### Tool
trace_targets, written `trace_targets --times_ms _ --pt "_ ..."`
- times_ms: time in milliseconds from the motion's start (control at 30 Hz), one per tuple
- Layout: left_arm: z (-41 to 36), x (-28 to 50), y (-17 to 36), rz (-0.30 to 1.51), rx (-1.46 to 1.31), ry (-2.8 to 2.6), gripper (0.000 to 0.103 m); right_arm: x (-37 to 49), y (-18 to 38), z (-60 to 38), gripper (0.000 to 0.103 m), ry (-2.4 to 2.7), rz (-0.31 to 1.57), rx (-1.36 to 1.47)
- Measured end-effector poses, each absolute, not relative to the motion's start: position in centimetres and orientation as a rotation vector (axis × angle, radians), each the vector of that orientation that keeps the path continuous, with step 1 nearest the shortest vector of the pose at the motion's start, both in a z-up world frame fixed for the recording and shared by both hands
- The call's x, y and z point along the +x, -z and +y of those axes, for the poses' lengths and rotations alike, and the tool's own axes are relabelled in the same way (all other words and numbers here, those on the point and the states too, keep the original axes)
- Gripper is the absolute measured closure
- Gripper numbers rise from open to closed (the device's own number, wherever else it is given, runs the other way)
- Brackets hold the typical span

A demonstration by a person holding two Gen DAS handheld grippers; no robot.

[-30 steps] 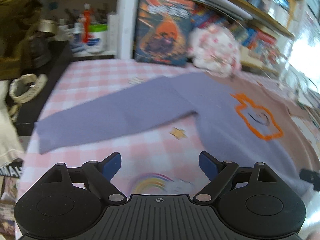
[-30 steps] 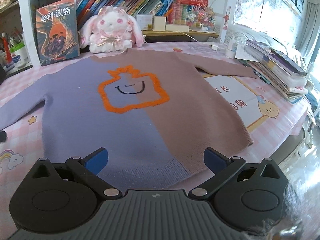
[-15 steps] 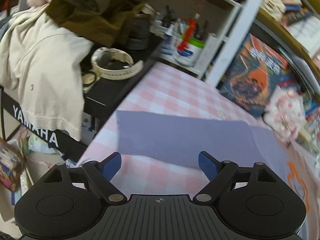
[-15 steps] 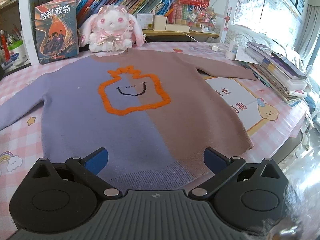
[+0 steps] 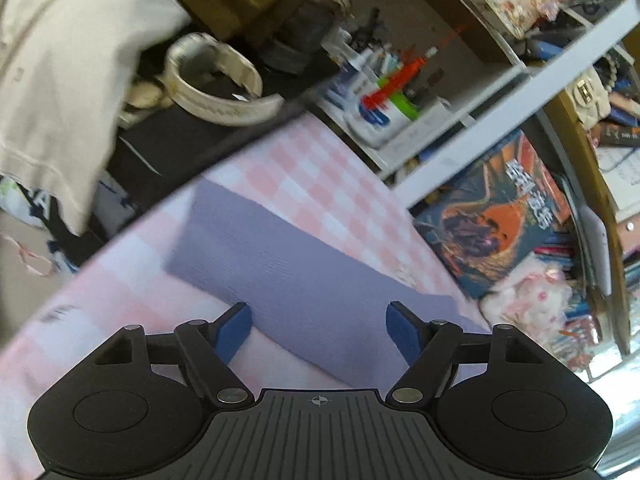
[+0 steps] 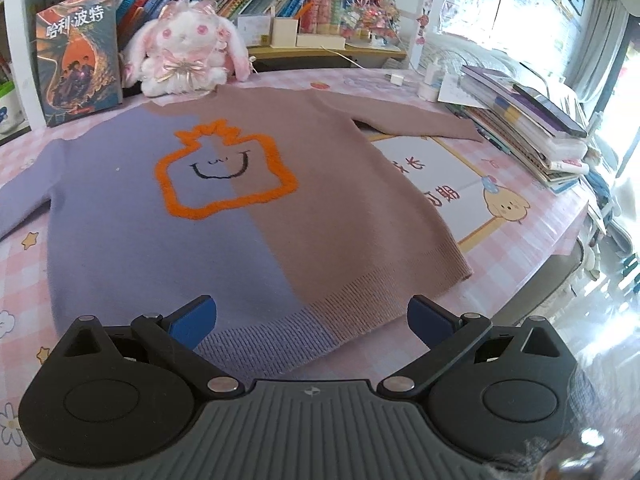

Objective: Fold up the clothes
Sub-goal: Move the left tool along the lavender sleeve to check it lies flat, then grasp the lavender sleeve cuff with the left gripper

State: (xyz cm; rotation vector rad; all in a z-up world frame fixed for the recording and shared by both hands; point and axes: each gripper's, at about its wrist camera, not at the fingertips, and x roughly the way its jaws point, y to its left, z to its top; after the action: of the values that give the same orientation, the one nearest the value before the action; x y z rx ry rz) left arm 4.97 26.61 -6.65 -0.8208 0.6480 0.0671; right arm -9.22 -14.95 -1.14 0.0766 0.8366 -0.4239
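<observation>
Still the very first step of folding, by judgement: nothing folded yet. Lying flat and face up on the pink checked tablecloth [image 6: 532,248], the two-colour knitted sweater [image 6: 248,216], lilac on one half and dusty pink on the other, with an orange fluffy outline and a small smile in the middle. Both sleeves spread out to the sides.

Left gripper [image 5: 319,334] released, jaws wide apart, hovering just above the lilac sleeve [image 5: 280,268], with the cuff end toward 11 o'clock, near the table edge. No contact with the cloth visible.

Right gripper [image 6: 312,322] also released, holding nothing, placed low over the ribbed hem [image 6: 360,296], with the collar far at 12 o'clock beside the white and pink plush rabbit [image 6: 184,48].

Next move, probably: lower the left jaws over the sleeve near the cuff, close on one layer only, then carry it inward across the body. Needed here: a shallow angle, so as not to pinch the tablecloth also.
</observation>
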Motion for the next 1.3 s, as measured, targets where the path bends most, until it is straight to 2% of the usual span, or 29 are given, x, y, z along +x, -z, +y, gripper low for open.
trace_targets --times_ms 67,133,433,667,800,900,967,1033,1067,1133,1300 --pt "26.1 5.2 6.7 0.651 -0.818 -0.06 0.028 -9.2 1.2 -14.9 0.0 0.425 0.838 0.077" --pt "26.4 5.0 6.4 0.64 -0.797 -0.12 0.034 -9.2 1.2 -14.9 0.0 0.425 0.839 0.076" --pt "29.7 4.2 6.2 0.598 -0.702 -0.258 0.034 -9.1 1.3 -15.3 0.0 0.44 0.85 0.085" --pt "28.2 5.7 7.5 0.631 -0.949 -0.037 0.034 -9.0 1.4 -15.2 0.0 0.425 0.854 0.074" --pt "27.3 5.8 7.7 0.624 -0.974 -0.023 0.034 -9.3 1.4 -15.5 0.0 0.44 0.853 0.082" --pt "28.2 5.6 7.6 0.587 -0.977 -0.103 0.038 -9.6 1.5 -15.9 0.0 0.454 0.852 0.091" --pt "29.0 5.4 7.7 0.569 -0.992 -0.157 0.047 -9.8 1.5 -16.1 0.0 0.462 0.852 0.098" --pt "29.8 5.4 7.9 0.578 -1.005 -0.188 0.069 -10.0 1.4 -16.3 0.0 0.469 0.85 0.104" --pt "30.0 5.3 8.1 0.585 -1.005 -0.204 0.075 -10.0 1.4 -16.4 0.0 0.471 0.85 0.107" --pt "30.2 5.2 8.3 0.607 -0.99 -0.234 0.097 -9.9 1.5 -16.4 0.0 0.468 0.852 0.108" --pt "30.1 5.1 8.3 0.612 -0.962 -0.256 0.1 -9.6 1.6 -16.0 0.0 0.437 0.855 0.093"
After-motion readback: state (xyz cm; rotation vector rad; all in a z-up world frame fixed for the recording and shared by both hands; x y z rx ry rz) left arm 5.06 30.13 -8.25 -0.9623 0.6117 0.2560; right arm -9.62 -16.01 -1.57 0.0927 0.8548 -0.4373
